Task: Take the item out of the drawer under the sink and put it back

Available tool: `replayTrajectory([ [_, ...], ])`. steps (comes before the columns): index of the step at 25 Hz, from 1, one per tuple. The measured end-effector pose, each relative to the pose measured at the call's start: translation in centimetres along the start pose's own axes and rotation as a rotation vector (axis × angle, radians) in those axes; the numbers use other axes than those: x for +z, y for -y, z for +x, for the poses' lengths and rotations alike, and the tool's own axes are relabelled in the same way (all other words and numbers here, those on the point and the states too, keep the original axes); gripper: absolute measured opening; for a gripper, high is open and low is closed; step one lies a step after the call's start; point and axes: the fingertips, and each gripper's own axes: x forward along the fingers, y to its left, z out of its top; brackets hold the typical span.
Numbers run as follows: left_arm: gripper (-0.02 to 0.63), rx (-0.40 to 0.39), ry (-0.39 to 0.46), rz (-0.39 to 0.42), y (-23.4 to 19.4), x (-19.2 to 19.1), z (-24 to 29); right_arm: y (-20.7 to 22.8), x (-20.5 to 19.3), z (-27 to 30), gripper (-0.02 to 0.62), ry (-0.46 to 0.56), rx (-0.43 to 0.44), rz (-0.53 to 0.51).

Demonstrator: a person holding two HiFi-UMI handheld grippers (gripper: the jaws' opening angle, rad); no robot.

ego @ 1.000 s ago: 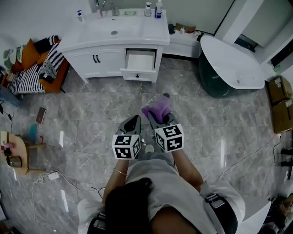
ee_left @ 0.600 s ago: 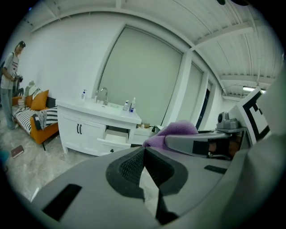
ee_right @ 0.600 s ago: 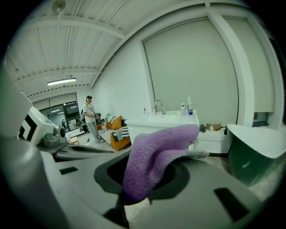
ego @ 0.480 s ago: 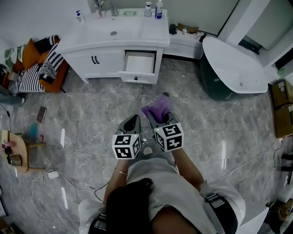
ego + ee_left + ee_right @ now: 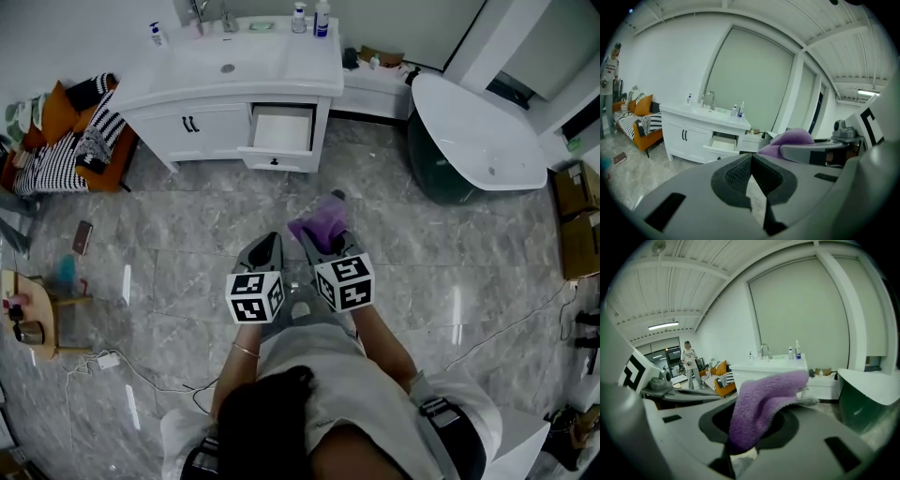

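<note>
Currently we hold the purple cloth [image 5: 317, 221] in the right gripper [image 5: 329, 244], whose fingers are closed on a fold of it. The left gripper [image 5: 751, 174] carries nothing, and its fingers are pressed together. Both grippers are over the floor, well apart from the drawer [image 5: 274, 159], which stands pulled out of the sink cabinet [image 5: 234, 75].

Possible faults, as we judge them:
- The cloth may slip out, because only a fold is clamped and the loose end flops forward past the fingers.
- The loose end may catch on the drawer front, or lie over its rim and stop the drawer from closing.

Limits of view:
- The right gripper view is largely filled by the cloth, which covers the drawer there.
- How much of the cloth sits between the fingers cannot be made out.
- A small grey piece at the far end of the cloth cannot be identified.
- The drawer floor shows only from above and looks bare.
</note>
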Motion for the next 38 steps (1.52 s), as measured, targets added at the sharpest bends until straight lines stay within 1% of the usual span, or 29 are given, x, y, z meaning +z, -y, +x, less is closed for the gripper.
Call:
replayTrajectory([
  [7, 0.005, -0.029, -0.016, -0.006, -0.3, 0.2, 2.3, 1.5, 0.4, 1.4, 0.114, -0.007, -0.031, 0.011],
  [11, 0.005, -0.034, -0.017, -0.014, -1.2, 1.2, 3.8, 2.4, 1.0, 2.7, 0.114, -0.019, -0.037, 0.014],
  [13, 0.005, -0.039, -0.019, -0.015, -1.7, 1.6, 4.7, 2.8, 1.1, 3.7, 0.114, -0.03, -0.038, 0.034],
  [18, 0.005, -0.042, -0.035, -0.022, -3.8, 2.7, 7.1, 3.6, 1.6, 7.2, 0.114, -0.074, -0.01, 0.129],
  [22, 0.005, -0.054, -0.039, -0.025, -5.4, 4.3, 9.2, 4.3, 2.7, 9.8, 0.114, -0.098, -0.003, 0.161],
  [26, 0.005, -0.067, -0.036, -0.029, -7.4, 6.3, 11.4, 5.0, 4.3, 12.6, 0.114, -0.114, -0.014, 0.163],
  [32, 0.005, -0.083, -0.039, -0.041, -10.5, 8.8, 14.2, 6.1, 6.2, 16.6, 0.114, -0.147, -0.053, 0.167],
  [38, 0.005, -0.09, -0.064, -0.044, -14.0, 10.4, 17.0, 6.7, 7.9, 20.6, 0.114, -0.155, -0.076, 0.181],
])
